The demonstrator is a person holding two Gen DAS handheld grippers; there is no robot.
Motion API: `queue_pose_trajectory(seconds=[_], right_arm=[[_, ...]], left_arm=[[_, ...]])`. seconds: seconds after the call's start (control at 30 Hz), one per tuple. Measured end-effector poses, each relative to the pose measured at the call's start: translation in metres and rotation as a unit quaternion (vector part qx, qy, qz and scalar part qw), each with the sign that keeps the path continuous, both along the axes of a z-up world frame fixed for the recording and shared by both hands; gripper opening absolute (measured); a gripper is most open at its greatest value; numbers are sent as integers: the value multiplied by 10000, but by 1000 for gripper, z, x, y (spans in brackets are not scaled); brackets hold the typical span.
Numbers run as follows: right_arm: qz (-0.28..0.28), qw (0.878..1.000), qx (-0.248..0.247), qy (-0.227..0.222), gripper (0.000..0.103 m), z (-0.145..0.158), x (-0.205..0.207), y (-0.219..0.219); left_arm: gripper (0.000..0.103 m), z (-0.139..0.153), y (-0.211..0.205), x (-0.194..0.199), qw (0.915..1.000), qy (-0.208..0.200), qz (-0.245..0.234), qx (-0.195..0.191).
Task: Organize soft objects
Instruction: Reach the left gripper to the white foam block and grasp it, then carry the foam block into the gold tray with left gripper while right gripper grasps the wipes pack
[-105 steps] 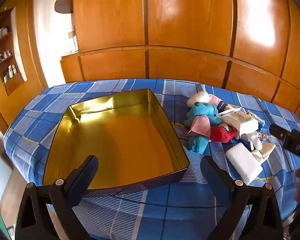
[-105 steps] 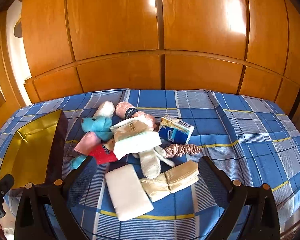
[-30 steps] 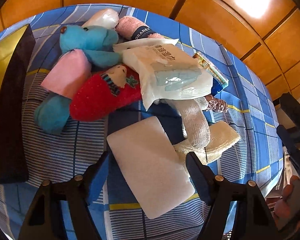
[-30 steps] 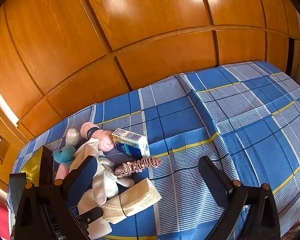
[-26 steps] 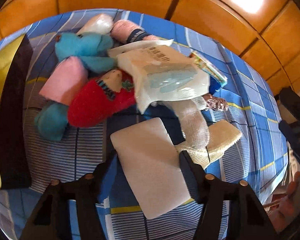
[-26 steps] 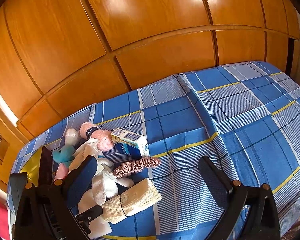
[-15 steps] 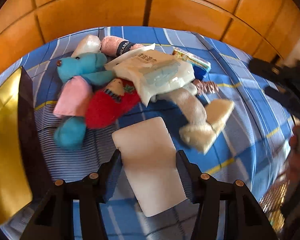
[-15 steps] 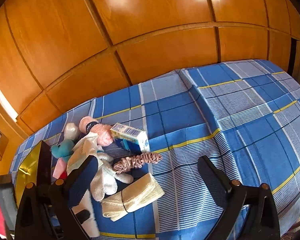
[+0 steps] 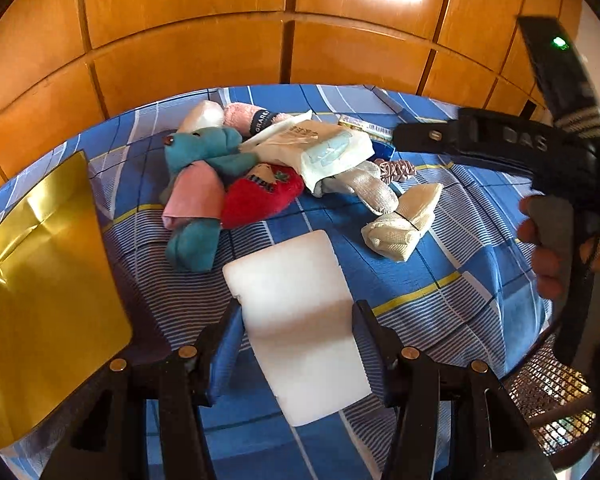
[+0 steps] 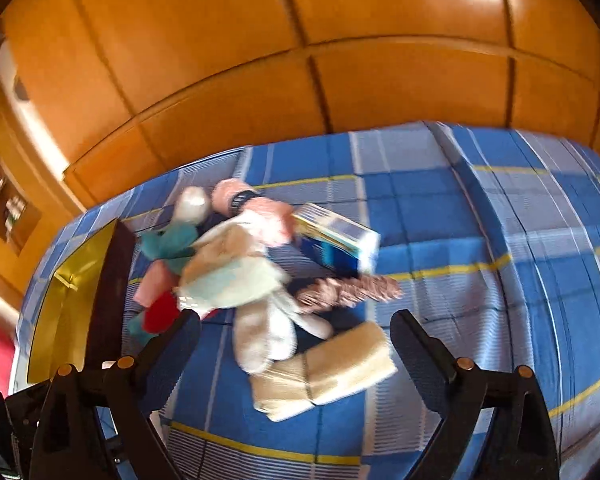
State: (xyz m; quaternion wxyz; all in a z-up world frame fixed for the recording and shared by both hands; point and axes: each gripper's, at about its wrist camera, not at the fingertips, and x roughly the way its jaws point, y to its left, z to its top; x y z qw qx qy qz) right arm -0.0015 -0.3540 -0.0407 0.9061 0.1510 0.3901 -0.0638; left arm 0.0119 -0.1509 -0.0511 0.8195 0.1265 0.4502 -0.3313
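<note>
- Since a second ago we see the left gripper (image 9: pixel 296 316) closed in from a wider stance, and the white foam block (image 9: pixel 296 320) now sits clamped between its jaws.
- Both left fingers (image 9: pixel 216 344) press the block's long sides; its far half sticks out ahead of the jaws and its near end runs back between them.
- Beyond the left jaws lies the heap: a teal plush toy (image 9: pixel 198 160) with a pink patch, a red plush strawberry (image 9: pixel 260 196) beside it, and a white wet-wipes pack (image 9: pixel 324 152) lying on top of them.
- To the right of the left jaws a rolled cream cloth (image 9: pixel 404 220) lies on the blue checked bedspread (image 9: pixel 460 248).
- To the left of those jaws stands the gold tin box (image 9: pixel 40 272).
- We see the right gripper (image 10: pixel 296 336) wide and grasping nothing, its jaws just closing a little.
- Between and just ahead of the right jaws lie the cream cloth (image 10: pixel 328 372) and a white sock (image 10: pixel 268 336), untouched.
- Further ahead of them we make out a pink scrunchie (image 10: pixel 352 288) and a blue-and-white carton (image 10: pixel 340 244), blurred.
- A hand (image 9: pixel 548 248) holds the right gripper's handle, seen to the right of the left jaws.
</note>
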Motion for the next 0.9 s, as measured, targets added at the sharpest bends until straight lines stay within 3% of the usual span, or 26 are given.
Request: queue_pose_trajectory(seconds=[0.23, 0.4, 0.43, 0.47, 0.5, 0.73, 0.9], right_arm=[[640, 9947, -695, 408, 97, 8, 66, 36], [1043, 9781, -1370, 1169, 97, -17, 109, 62], [1116, 9735, -1455, 1367, 92, -25, 113, 65], [1223, 9685, -1495, 1573, 77, -34, 117, 69], [1218, 9666, -1552, 1634, 76, -38, 118, 70], [1041, 9759, -1558, 1119, 65, -28, 84, 70], [1105, 9797, -1462, 816, 63, -21, 52, 78]], left_arm=[[55, 17, 25, -5, 9994, -141, 157, -268], [55, 30, 46, -4, 9979, -216, 370, -483], [55, 33, 50, -3, 9976, -226, 407, -520], [55, 36, 56, -2, 9970, -236, 469, -573], [56, 38, 60, -1, 9965, -240, 522, -608], [57, 55, 113, 28, 9880, -292, 1251, -857], [57, 47, 153, 65, 9783, -278, 1941, -667]])
